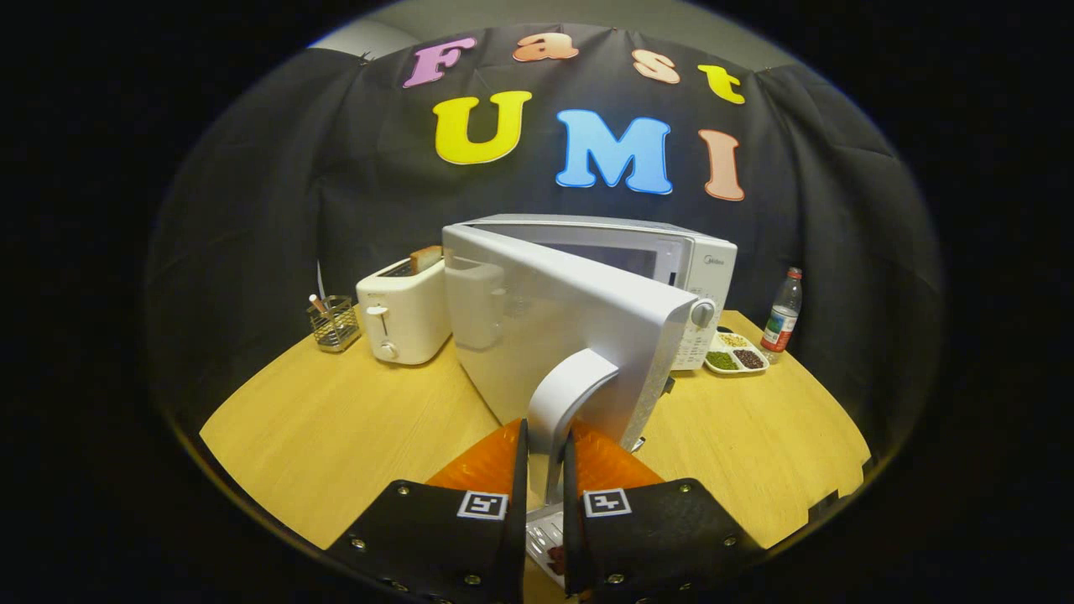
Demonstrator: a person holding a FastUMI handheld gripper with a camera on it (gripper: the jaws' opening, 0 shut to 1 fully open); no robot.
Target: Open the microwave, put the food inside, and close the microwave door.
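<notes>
At the far left of the wooden table (pixel 336 436), a wire holder (pixel 334 322) stands with something sticking out of it, too small to identify. Beside it sits a white toaster (pixel 404 319) with a slice of bread (pixel 425 257) in its slot. The microwave (pixel 671 260) stands mid-table, its door (pixel 545 335) swung partly open and hiding most of the cavity. The gripper (pixel 545 453) is narrowed onto the door handle (pixel 566 394), a finger on either side pressing it. Below the fingers a tray of food (pixel 547 537) shows, mostly covered. Right of the microwave lie a divided dish (pixel 737 352) and a bottle (pixel 782 312). Black cloth walls the booth.
</notes>
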